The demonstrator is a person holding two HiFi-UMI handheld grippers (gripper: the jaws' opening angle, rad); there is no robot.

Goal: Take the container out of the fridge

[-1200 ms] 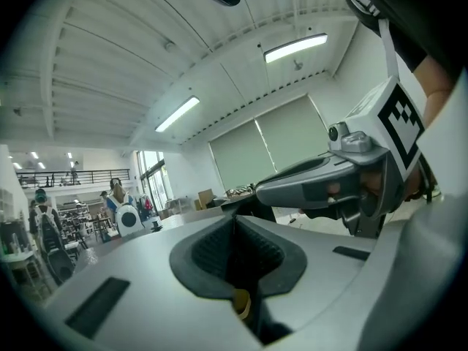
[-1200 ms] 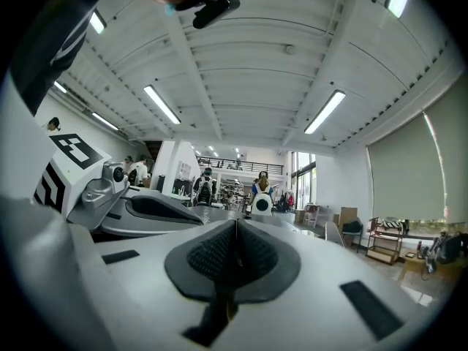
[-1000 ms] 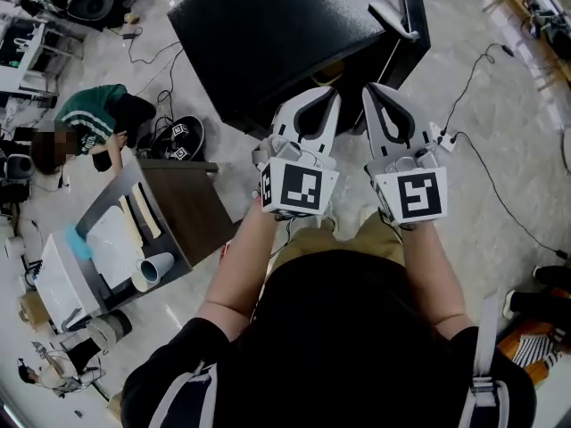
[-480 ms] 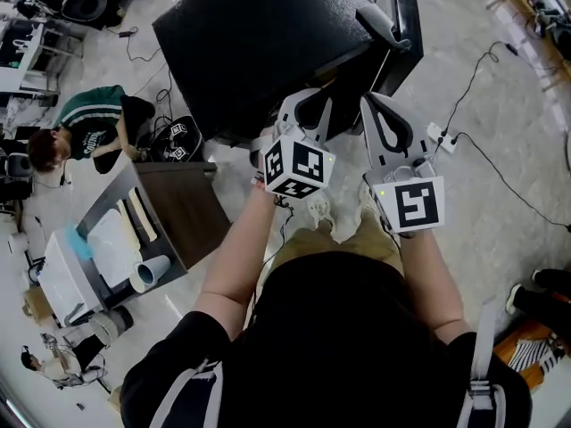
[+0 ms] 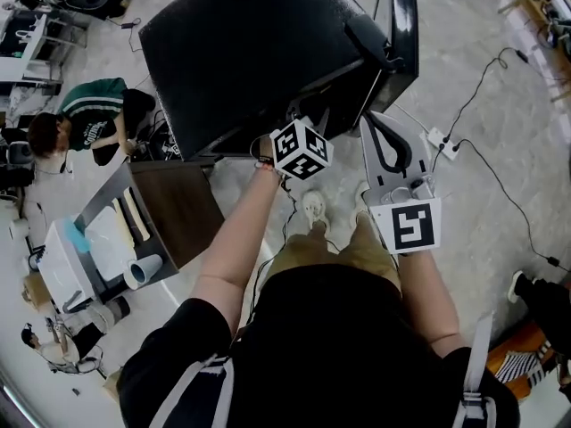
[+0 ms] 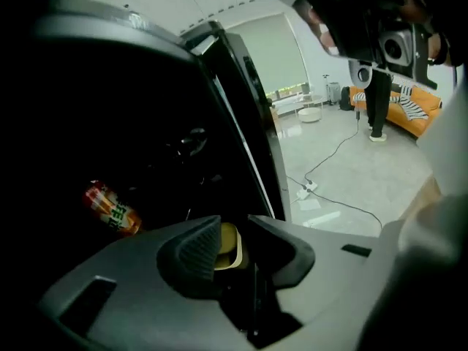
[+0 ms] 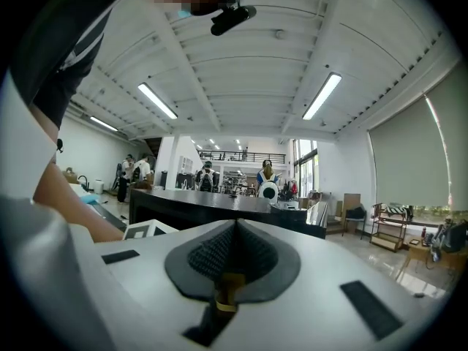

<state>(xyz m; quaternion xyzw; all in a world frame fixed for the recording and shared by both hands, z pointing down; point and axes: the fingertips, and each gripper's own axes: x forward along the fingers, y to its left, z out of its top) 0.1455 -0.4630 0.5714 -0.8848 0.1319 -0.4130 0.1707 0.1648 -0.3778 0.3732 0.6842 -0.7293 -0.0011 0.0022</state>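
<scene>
A black mini fridge (image 5: 259,52) stands on the floor ahead of me, its door (image 5: 403,25) swung open to the right. My left gripper reaches into the fridge opening; from the head view only its marker cube (image 5: 301,150) shows. Inside the dark fridge, my left gripper (image 6: 232,227) is open, and a pale yellow container (image 6: 228,246) shows in the gap just beyond its jaws. A red and orange packet (image 6: 110,209) lies further left inside. My right gripper (image 5: 373,121) stays outside near the door, shut with nothing in it (image 7: 235,231).
A person in a green top (image 5: 89,127) sits on the floor at the left. A low brown table (image 5: 178,208) holds white items and a cup (image 5: 143,270). A power strip (image 5: 442,141) with cables lies at the right. My shoes (image 5: 312,208) are below the fridge.
My left gripper has gone forward and down into the fridge opening, its jaws now hidden from the head view. The right gripper has stayed about where it was.
</scene>
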